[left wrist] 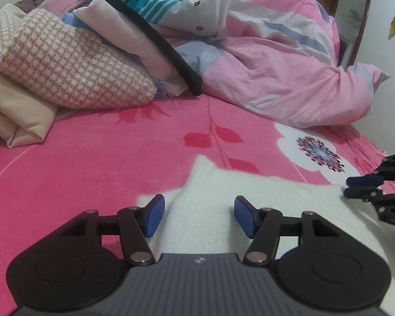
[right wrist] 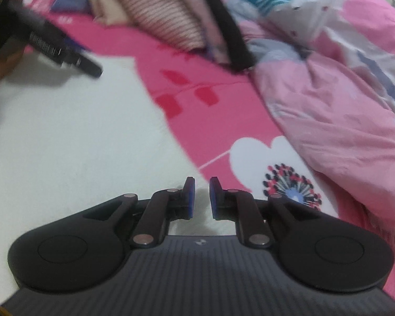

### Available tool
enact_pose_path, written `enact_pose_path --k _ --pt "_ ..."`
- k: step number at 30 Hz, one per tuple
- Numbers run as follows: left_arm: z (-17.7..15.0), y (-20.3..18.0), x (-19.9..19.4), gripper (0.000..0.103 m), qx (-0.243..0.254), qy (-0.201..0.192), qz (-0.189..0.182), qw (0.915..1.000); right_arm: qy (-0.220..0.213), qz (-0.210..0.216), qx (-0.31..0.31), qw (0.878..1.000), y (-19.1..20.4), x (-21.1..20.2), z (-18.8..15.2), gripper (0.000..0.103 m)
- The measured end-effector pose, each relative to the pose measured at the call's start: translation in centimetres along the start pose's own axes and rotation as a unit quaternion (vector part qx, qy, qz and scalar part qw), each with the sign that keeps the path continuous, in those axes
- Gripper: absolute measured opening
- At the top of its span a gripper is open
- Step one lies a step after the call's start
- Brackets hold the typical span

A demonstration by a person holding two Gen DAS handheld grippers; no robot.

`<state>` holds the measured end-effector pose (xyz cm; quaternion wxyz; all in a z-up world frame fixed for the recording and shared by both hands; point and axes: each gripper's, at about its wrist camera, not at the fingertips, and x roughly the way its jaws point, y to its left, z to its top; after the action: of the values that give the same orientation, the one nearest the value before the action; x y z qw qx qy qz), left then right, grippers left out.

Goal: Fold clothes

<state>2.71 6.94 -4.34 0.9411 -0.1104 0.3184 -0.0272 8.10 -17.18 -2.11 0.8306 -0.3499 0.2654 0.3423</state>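
From the left wrist camera, the white garment (left wrist: 250,210) lies flat on the pink flowered bedsheet (left wrist: 92,158), spreading from just ahead of the left gripper (left wrist: 198,214) toward the right edge of the picture; its long axis runs across the view, left to right, and one corner of it points up and away toward the heaped bedding. The left gripper's jaws stand apart over the cloth, with the blue pads (left wrist: 154,214) clear of each other and nothing pinched between them. At the far right the right gripper (left wrist: 355,187) reaches in from the side, low over the garment's far end, its two fingers lying close together. Beyond the garment sit a houndstooth cushion (left wrist: 73,60), a cream folded cloth (left wrist: 18,115), and a rumpled pink quilt (left wrist: 289,73); a wooden door frame (left wrist: 352,13) and a pale wall close the room on the right. From the right wrist camera, which is somewhat blurred, the same white garment (right wrist: 73,137) fills the left half of the picture, its edge slanting down toward the right gripper (right wrist: 201,197). That gripper's jaws show a narrow gap with no cloth caught between the pads, only the garment's surface underneath. The left gripper (right wrist: 87,65) enters from the upper left, above the garment. The pink bedsheet (right wrist: 210,121) with its white flower and the quilt (right wrist: 342,105) lie to the right.
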Motion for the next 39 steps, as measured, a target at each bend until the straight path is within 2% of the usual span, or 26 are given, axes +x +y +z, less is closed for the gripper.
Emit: enact_pose_path --k 3,8,10,12,18,24,27,29,32,34,37,39 --pt "0.0 0.1 0.0 0.060 -0.002 0.000 -0.001 1.0000 0.024 0.016 -0.021 0.999 0.2 1.3 0.0 0.012" --pt "0.0 0.1 0.1 0.060 -0.004 0.000 -0.002 1.0000 0.040 0.015 -0.055 0.998 0.9 2.2 0.2 0.013" --pt "0.0 0.1 0.1 0.060 -0.005 0.000 -0.003 1.0000 0.042 0.014 -0.054 0.998 1.0 2.3 0.1 0.009" --pt "0.0 0.2 0.1 0.060 -0.006 0.000 -0.004 1.0000 0.041 0.005 -0.063 0.997 1.4 2.2 0.1 0.002" --pt "0.0 0.3 0.2 0.060 -0.006 0.000 -0.004 1.0000 0.027 -0.033 -0.067 0.997 1.4 1.8 0.4 0.000" --pt "-0.1 0.1 0.2 0.060 -0.001 0.000 0.001 1.0000 0.036 -0.062 -0.079 0.994 2.1 4.1 -0.6 0.001" --pt "-0.1 0.0 0.2 0.060 0.001 0.000 0.003 1.0000 0.010 -0.055 -0.036 0.998 0.6 2.8 -0.7 0.005" --pt "-0.1 0.0 0.2 0.060 0.002 0.000 0.003 1.0000 0.003 -0.081 0.009 0.997 -2.0 1.2 -1.3 0.008" --pt "0.0 -0.1 0.2 0.060 0.003 0.001 0.005 1.0000 -0.007 -0.119 0.086 0.989 -6.0 -1.5 -2.6 0.014" --pt "0.0 -0.1 0.2 0.060 0.003 0.001 0.005 1.0000 -0.014 -0.136 0.141 0.981 -8.2 -3.6 -4.1 0.015" --pt "-0.1 -0.1 0.2 0.060 0.003 0.001 0.005 1.0000 -0.019 -0.126 0.193 0.973 -9.1 -5.1 -6.1 0.015" --pt "0.0 -0.1 0.2 0.060 0.003 0.001 0.006 1.0000 -0.023 -0.107 0.182 0.977 -7.9 -5.1 -6.6 0.015"
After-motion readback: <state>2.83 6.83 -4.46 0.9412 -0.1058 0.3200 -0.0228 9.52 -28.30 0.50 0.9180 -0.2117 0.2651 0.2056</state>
